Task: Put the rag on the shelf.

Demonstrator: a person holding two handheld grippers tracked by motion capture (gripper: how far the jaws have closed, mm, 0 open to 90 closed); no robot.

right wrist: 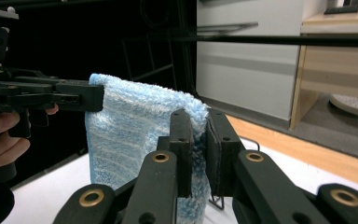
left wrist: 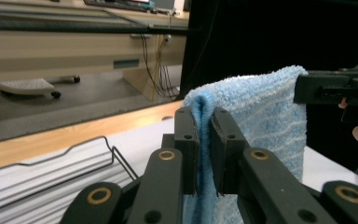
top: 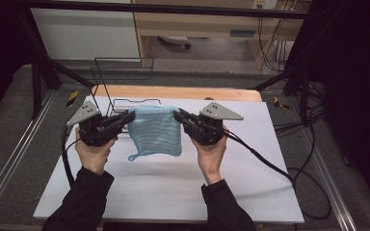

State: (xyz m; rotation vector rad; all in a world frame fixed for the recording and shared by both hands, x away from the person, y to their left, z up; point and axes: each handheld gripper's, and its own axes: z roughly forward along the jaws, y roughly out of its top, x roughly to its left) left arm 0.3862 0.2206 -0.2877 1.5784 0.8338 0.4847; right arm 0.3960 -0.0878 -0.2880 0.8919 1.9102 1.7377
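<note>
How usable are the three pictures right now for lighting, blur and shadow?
High view: soft, even light on the white table, dark edges, towel slightly blurred. Left gripper view: left claw sharp, black backdrop behind the towel. Right gripper view: right claw sharp on the fold, its left side dark.

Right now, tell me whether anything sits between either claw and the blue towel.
Nothing does. The left claw is shut on one top corner of the blue towel and the right claw on the other, so it hangs between them above the table.
</note>
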